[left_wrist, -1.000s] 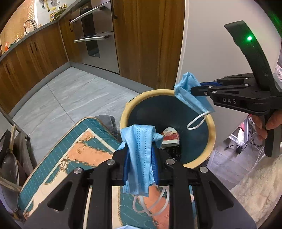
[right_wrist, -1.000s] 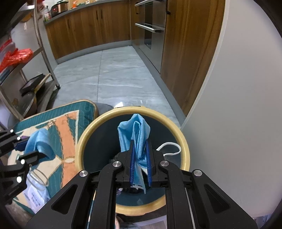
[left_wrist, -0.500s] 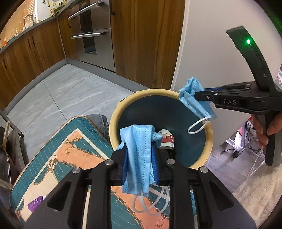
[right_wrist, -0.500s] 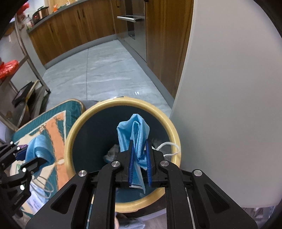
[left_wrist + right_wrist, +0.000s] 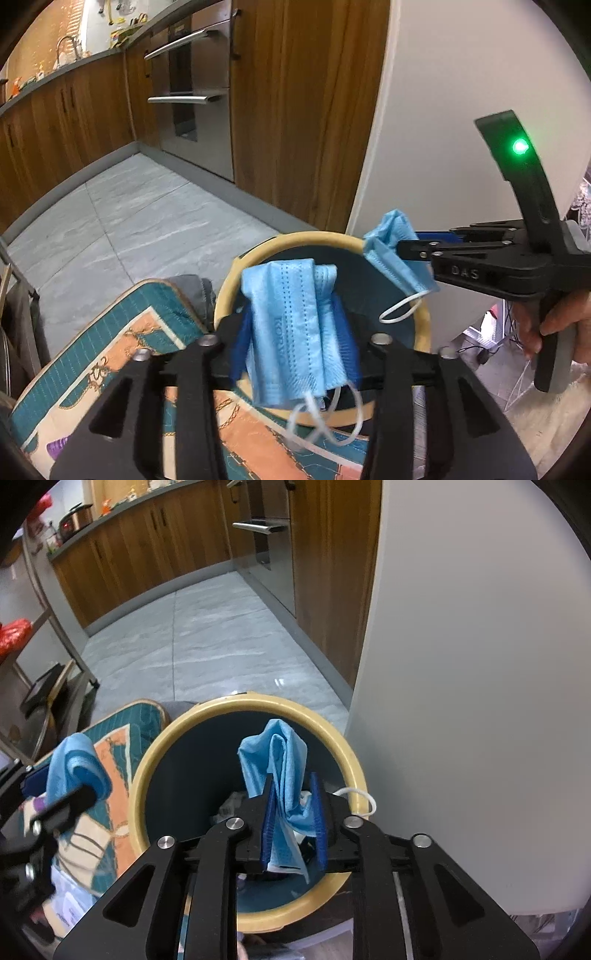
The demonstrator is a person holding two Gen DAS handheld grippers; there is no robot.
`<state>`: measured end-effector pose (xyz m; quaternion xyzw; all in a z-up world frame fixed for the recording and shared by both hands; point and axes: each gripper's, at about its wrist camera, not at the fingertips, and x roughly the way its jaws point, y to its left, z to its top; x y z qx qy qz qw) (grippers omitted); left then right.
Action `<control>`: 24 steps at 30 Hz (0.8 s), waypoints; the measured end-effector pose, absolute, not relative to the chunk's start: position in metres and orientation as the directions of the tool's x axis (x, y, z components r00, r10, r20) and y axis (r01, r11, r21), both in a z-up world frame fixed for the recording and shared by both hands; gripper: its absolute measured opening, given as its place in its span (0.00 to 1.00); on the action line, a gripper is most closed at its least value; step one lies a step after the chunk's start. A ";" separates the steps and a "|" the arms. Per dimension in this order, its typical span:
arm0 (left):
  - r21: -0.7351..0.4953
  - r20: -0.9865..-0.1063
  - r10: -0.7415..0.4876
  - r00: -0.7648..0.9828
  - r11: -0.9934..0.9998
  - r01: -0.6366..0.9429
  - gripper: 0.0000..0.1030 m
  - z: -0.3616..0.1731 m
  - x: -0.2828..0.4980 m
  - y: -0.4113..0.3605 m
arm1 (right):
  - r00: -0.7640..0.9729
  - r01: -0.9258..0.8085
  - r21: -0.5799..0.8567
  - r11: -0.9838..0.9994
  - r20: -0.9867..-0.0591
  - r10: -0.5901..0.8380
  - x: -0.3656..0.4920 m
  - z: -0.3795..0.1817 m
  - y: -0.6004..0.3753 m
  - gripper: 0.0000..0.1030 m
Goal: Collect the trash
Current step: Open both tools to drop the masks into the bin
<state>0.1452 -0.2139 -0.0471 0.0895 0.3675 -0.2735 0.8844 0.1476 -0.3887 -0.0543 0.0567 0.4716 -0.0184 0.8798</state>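
Dangling mask [image 5: 291,325] between hand-held gripper [image 5: 293,332] fingers

- Left claw [image 5: 295,332]: reaches forward and a little downward; its two blue-padded fingers [image 5: 239,345] stand fairly wide apart, pressing from both sides on a bunched blue mask; black linkage arms spread back toward the camera.
- Right claw [image 5: 293,821]: points forward and downward; blue pads [image 5: 269,825] stand narrower than the left's, closed on a second folded mask; seen side-on from the left wrist view [image 5: 400,245], it lies nearly level, tips pointing left, a green light glowing on its upright rear fin.
- Right hand [image 5: 561,325]: wraps the pistol-style handle below the claw body; fingers curl around the grip.
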 end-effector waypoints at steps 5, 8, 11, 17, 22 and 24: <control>-0.020 -0.704 -0.388 0.595 0.848 0.530 0.59 -0.050 0.147 -0.212 | 0.563 0.103 0.082 0.991 -0.826 0.009 0.147 -0.052 -0.392 0.39; -0.012 -0.701 -0.366 0.612 0.864 0.503 0.70 -0.050 0.149 -0.208 | 0.571 0.106 0.084 0.991 -0.821 0.009 0.146 -0.051 -0.393 0.46; -0.011 -0.700 -0.358 0.618 0.870 0.492 0.73 -0.049 0.150 -0.205 | 0.570 0.108 0.085 0.990 -0.822 0.008 0.145 -0.049 -0.393 0.55; 0.005 -0.705 -0.333 0.626 0.881 0.474 0.76 -0.048 0.146 -0.195 | 0.593 0.113 0.100 0.989 -0.805 0.014 0.143 -0.038 -0.391 0.78; 0.026 -0.707 -0.302 0.640 0.893 0.449 0.79 -0.043 0.138 -0.178 | 0.608 0.123 0.106 0.987 -0.794 0.010 0.137 -0.027 -0.390 0.85; 0.038 -0.703 -0.286 0.651 0.899 0.437 0.80 -0.040 0.133 -0.171 | 0.615 0.126 0.114 0.985 -0.789 0.013 0.135 -0.022 -0.389 0.86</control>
